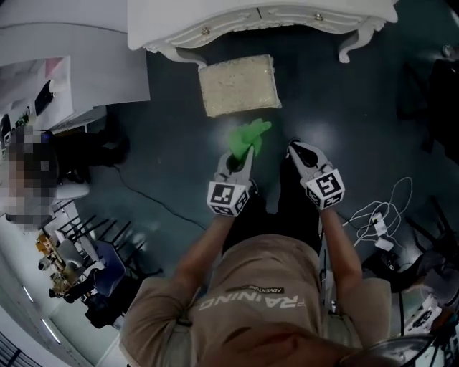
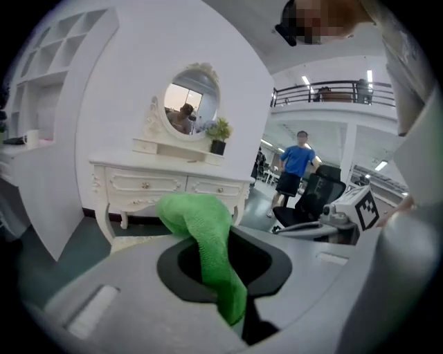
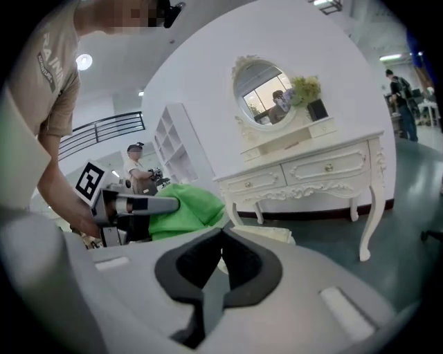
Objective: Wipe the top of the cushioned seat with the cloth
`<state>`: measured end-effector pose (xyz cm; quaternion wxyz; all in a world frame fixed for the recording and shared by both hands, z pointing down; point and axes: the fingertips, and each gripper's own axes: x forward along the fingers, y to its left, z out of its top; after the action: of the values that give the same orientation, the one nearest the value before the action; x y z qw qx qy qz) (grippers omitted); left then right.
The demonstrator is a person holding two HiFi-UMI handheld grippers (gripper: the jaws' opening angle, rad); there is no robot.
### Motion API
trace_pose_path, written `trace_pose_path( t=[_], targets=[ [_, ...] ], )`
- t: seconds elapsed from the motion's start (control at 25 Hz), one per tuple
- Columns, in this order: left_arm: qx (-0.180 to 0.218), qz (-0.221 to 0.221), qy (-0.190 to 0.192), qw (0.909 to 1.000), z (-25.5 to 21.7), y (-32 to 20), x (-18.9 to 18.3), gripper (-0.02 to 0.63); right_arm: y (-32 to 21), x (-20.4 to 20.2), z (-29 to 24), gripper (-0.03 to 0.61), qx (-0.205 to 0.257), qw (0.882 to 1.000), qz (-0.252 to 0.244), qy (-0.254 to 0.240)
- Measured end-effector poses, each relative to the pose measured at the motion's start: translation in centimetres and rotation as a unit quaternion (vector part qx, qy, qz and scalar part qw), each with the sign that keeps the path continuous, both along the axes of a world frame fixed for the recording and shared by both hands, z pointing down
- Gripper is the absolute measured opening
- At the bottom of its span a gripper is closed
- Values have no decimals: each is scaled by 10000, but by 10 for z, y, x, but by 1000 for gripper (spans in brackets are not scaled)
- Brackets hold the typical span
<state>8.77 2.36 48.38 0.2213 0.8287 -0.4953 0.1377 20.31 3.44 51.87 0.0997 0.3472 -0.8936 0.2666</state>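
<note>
Left gripper (image 1: 244, 156): jaws pinched on fuzzy green cloth (image 1: 249, 136)
Right gripper (image 1: 295, 149): jaws together, holding nothing
Cream square cushioned seat (image 1: 239, 84): just before white carved dressing table (image 1: 258, 18)
2 table drawers (image 3: 328, 166): closed, insides hidden

Only readable print is on the person's shirt (image 1: 251, 308): big pale letters "RAINING", upside down in the head view. Just by it is a small dark patch w/ "ADVENTURE"; the rest is too small to read. Left marker cube (image 1: 228, 198) & right marker cube (image 1: 327, 188) carry b/w square codes, no letters or nos.
</note>
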Motion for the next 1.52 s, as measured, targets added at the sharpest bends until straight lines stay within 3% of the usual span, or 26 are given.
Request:
trace_pose_path(
  t=[0.12, 0.4, 0.72, 1.08, 1.52],
  targets=[
    [330, -224, 123, 9991, -54, 39, -45, 47, 40, -38, -49, 2, 254, 9996, -48, 99],
    [878, -243, -20, 9958, -145, 111, -149, 47, 116, -129, -159, 2, 855, 9959, 25, 280],
    [1268, 34, -65, 9919, -221, 176, -215, 48, 195, -177, -253, 2, 1315, 9889, 615, 324],
    [1752, 174, -15, 9844, -305, 191, -202, 48, 225, -149, -335, 2, 1899, 9764, 1020, 163],
    [2029, 112, -276, 9787, -334, 198, -125, 48, 218, -59, -359, 2, 1995, 9754, 926, 154]
  ],
)
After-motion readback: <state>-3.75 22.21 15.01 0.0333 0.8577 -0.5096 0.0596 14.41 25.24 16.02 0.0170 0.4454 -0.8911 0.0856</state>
